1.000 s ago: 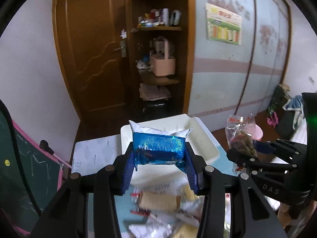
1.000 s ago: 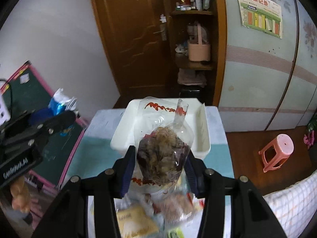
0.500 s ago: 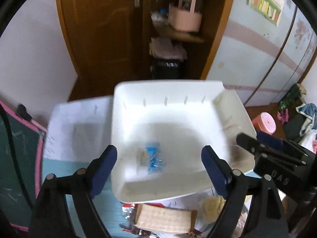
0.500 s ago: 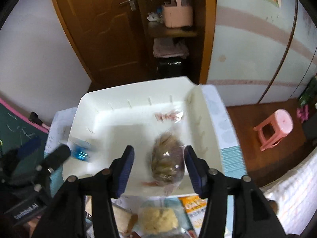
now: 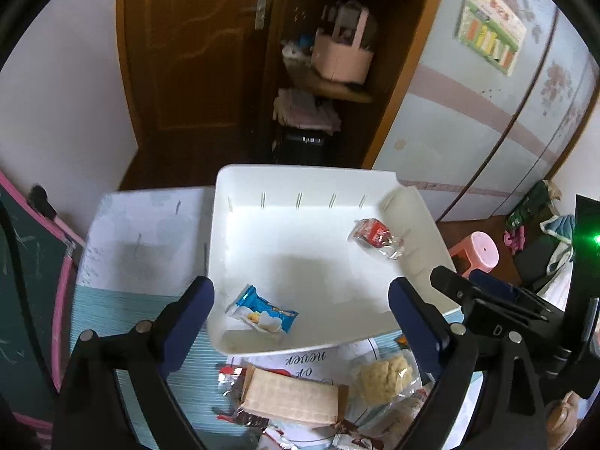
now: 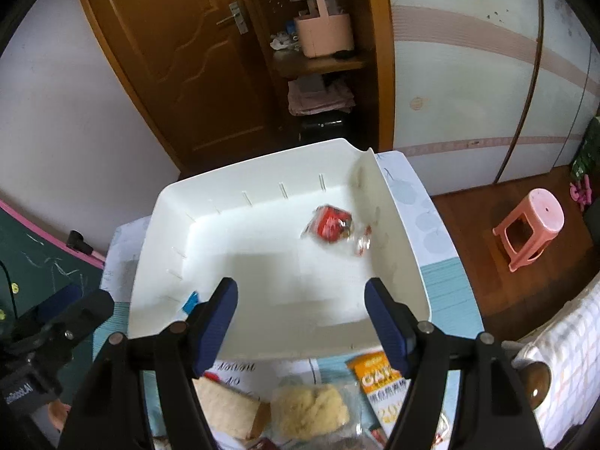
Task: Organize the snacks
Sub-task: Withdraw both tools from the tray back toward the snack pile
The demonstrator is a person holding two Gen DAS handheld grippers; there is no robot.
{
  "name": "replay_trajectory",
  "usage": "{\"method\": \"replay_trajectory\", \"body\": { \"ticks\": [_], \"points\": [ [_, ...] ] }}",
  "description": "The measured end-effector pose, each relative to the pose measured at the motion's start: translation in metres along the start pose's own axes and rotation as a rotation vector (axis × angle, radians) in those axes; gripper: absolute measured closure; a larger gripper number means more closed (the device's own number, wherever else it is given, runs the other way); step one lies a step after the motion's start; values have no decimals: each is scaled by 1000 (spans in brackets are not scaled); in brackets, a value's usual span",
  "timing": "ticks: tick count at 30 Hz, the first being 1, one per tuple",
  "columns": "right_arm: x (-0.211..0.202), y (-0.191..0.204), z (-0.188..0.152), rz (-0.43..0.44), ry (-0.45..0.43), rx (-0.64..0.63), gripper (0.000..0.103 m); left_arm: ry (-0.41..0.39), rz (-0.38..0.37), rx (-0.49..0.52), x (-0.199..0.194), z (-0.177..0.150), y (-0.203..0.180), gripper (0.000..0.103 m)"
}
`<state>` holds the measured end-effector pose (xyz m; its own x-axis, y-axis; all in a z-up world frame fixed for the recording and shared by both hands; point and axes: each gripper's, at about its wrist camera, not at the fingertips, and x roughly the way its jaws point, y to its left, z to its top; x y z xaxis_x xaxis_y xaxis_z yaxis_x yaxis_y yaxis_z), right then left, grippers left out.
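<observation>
A white tray sits on the table. A blue snack packet lies at its near left, and a clear bag with red print at its far right. My left gripper hangs over the tray's near edge above the blue packet, its jaws opening, gripping nothing. In the right wrist view my right gripper hangs over the tray, jaws opening and empty, with the clear bag lying beyond them. Only a sliver of the blue packet shows there.
Loose snacks lie on the table in front of the tray: a wafer pack, a bag of pale puffs and an orange packet. A pink stool stands on the floor to the right. A chalkboard leans at the left.
Both grippers have sunk toward the tray and let go. The blue packet and the clear bag dropped from the jaws and now lie in the tray.
</observation>
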<state>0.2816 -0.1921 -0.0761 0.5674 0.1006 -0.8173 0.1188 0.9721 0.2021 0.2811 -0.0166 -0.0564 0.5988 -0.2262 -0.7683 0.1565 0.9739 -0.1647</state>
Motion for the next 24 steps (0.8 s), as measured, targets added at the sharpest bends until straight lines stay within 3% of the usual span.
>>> {"method": "replay_trajectory", "body": {
  "ticks": [9, 15, 17, 24],
  "points": [
    [-84, 9, -31, 47, -115, -55, 32, -80, -42, 17, -81, -23, -17, 5],
    [-139, 16, -58, 91, -177, -87, 29, -132, -11, 38, -135, -46, -21, 5],
    [-156, 22, -68, 67, -186, -126, 29, -151, 0, 45, -152, -54, -21, 5],
    [-200, 42, -108, 4, -228, -273, 29, -284, -68, 45, -218, -87, -15, 5]
  ]
}}
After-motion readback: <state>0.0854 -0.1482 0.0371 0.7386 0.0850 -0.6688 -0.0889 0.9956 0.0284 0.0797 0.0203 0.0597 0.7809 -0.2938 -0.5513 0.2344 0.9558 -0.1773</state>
